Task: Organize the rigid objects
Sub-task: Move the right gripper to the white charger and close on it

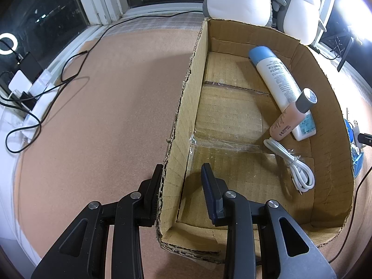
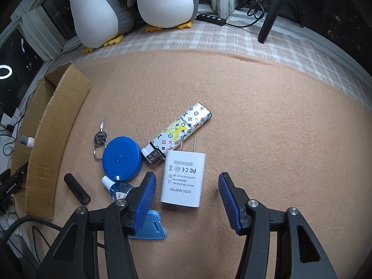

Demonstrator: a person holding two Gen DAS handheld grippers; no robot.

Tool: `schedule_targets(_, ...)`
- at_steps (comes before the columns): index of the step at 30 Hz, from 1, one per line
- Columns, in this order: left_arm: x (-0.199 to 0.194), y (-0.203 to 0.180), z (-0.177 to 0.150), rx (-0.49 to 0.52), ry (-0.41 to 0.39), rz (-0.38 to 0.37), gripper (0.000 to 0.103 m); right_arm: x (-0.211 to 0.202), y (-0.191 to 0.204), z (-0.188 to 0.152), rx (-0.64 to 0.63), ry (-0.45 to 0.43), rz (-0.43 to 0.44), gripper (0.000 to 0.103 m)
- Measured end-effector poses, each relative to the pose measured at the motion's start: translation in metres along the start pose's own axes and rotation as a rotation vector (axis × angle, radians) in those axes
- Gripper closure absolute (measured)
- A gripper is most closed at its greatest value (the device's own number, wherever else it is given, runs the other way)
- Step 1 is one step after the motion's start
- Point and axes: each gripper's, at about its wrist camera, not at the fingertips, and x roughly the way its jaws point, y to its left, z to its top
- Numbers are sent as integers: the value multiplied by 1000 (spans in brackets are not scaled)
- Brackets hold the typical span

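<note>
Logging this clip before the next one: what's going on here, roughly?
A person is sorting small items into a cardboard box. The left hand-held gripper is clamped on the box's side wall, steadying it. Inside lie a white bottle, a pink bottle and a coiled white cable. The right hand-held gripper hangs open over a white power adapter; its fingers are not gripping it.

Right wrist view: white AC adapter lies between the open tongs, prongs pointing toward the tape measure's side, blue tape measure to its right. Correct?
One error: in the right wrist view the blue tape measure lies left of the white AC adapter, not right. The adapter does sit between the open right tongs.
</note>
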Motion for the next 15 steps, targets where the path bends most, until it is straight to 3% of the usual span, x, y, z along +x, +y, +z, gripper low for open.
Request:
schedule_targets(11,0,0,0,0,0,0,72,9,4,4,-28,19,-40,71)
schedule_targets(15,0,0,0,0,0,0,72,9,3,4,-28,14,-43,71)
